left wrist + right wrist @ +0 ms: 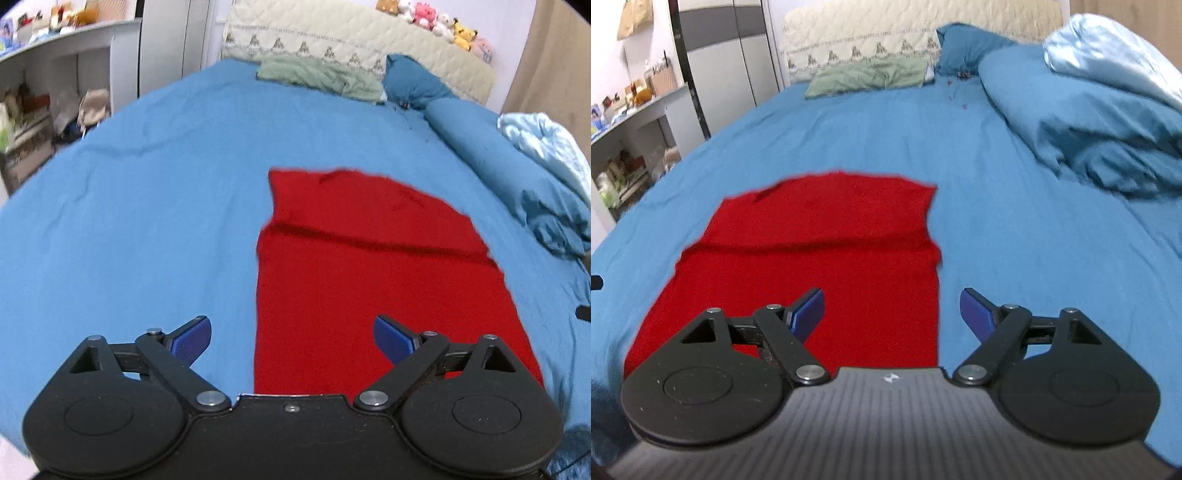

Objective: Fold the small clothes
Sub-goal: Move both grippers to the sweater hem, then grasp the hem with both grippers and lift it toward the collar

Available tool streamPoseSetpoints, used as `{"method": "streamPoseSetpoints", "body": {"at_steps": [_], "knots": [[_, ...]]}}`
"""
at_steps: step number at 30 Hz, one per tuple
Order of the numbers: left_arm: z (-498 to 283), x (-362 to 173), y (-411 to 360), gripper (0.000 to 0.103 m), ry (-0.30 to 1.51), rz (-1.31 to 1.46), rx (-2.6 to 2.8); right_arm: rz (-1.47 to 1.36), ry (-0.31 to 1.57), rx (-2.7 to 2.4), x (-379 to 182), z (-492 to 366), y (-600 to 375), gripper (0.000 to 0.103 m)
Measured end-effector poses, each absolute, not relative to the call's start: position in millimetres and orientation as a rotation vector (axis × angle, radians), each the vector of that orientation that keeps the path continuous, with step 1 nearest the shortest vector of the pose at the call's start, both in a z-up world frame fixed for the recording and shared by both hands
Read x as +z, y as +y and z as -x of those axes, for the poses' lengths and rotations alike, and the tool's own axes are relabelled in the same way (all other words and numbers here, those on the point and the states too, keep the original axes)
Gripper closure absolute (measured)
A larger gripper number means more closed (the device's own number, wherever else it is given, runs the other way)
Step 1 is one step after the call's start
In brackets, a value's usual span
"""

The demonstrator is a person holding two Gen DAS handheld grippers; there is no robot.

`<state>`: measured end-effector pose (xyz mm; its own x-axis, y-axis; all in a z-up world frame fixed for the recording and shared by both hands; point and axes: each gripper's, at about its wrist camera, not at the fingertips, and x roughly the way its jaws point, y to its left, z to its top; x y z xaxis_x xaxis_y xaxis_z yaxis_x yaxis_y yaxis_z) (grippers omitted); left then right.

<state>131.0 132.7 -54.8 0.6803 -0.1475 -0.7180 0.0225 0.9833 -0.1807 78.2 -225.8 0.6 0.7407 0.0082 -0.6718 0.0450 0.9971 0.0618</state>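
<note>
A red garment (369, 266) lies flat on the blue bedsheet (147, 206), with a crease across its far part. It also shows in the right wrist view (827, 258). My left gripper (291, 338) is open and empty above the garment's near left edge. My right gripper (892, 310) is open and empty above the garment's near right edge. Neither gripper touches the cloth.
A rolled blue duvet (1082, 122) with a pale blue blanket (1108, 51) lies along the right side. A green cloth (321, 75) and blue pillow (413, 81) sit by the headboard. Shelves (40, 92) stand left of the bed.
</note>
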Motion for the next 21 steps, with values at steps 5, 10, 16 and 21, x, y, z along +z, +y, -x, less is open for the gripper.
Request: {"method": "streamPoseSetpoints", "body": {"at_steps": [5,10,16,21], "knots": [[-93,-87,136,0.01,0.884,0.217,-0.098,-0.069,0.83,-0.042,-37,-24,-224,0.01],[-81,-118,128,0.026,0.944,0.248,-0.125,-0.071,0.887,-0.078,-76,6,-212,0.019],[-80,-142,117,0.041,0.997,0.227,-0.145,-0.1,0.902,-0.112,-100,19,-200,0.041],[-79,-155,111,0.049,1.026,0.187,-0.138,-0.1,0.924,-0.102,-107,17,-193,0.048]]}}
